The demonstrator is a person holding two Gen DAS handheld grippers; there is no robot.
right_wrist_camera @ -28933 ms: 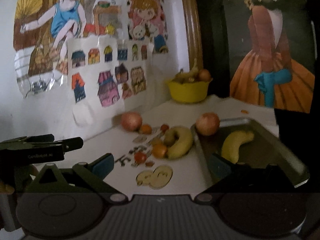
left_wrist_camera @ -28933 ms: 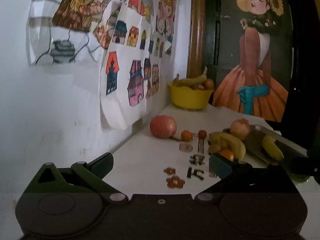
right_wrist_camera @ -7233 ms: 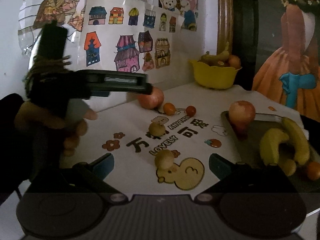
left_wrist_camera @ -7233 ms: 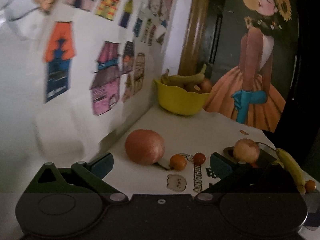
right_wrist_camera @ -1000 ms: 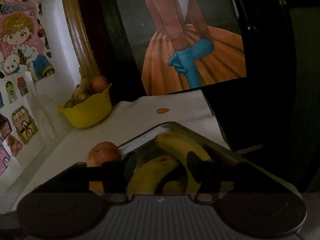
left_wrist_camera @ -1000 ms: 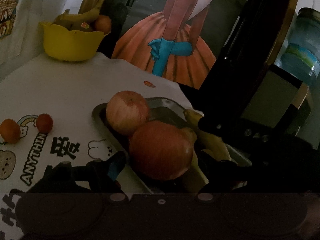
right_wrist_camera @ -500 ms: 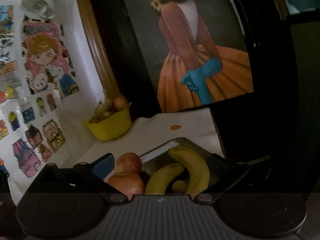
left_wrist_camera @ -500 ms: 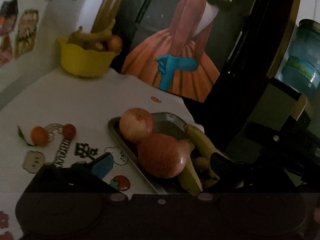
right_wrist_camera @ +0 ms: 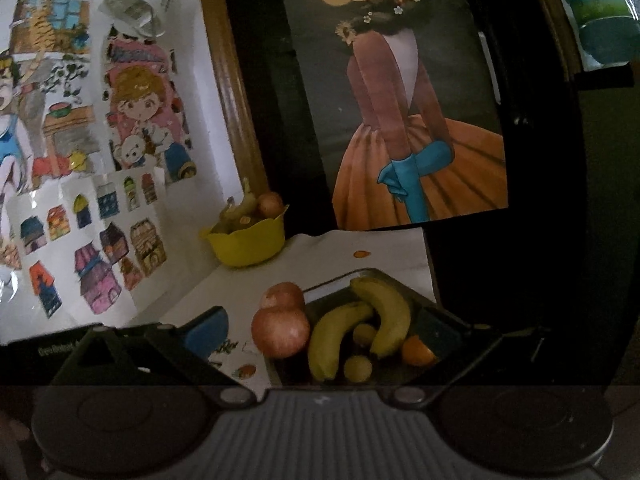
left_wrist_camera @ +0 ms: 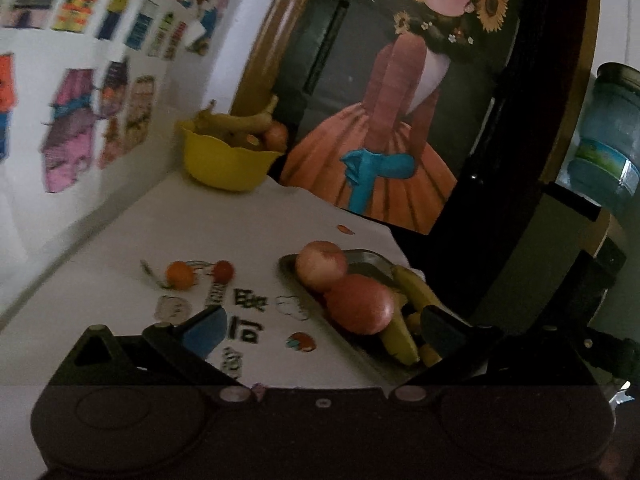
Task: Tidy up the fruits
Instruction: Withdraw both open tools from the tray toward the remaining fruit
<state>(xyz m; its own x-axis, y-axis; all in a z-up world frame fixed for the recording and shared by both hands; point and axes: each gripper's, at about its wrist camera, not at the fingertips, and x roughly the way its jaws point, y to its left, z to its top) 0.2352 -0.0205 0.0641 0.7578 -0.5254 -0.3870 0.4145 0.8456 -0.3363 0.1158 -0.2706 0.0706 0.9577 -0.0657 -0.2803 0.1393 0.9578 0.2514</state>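
A metal tray [left_wrist_camera: 362,257] [right_wrist_camera: 362,274] on the white table holds two red apples [left_wrist_camera: 359,309] [right_wrist_camera: 281,332], two bananas [right_wrist_camera: 386,312] and several small fruits [right_wrist_camera: 416,350]. An orange fruit [left_wrist_camera: 179,275] and a small red fruit [left_wrist_camera: 223,270] lie on the tablecloth left of the tray. My left gripper [left_wrist_camera: 320,328] is open and empty, above the table in front of the tray. My right gripper [right_wrist_camera: 320,330] is open and empty, held above the tray's near end.
A yellow bowl [left_wrist_camera: 224,164] [right_wrist_camera: 250,244] with bananas and other fruit stands at the back against the wall. Paper drawings cover the wall on the left. A framed picture of a girl stands behind the table. A blue water bottle [left_wrist_camera: 608,136] is at the right.
Both grippers have pulled back and up from the tray. The big apple that sat between my left fingers a second ago now rests in the tray.
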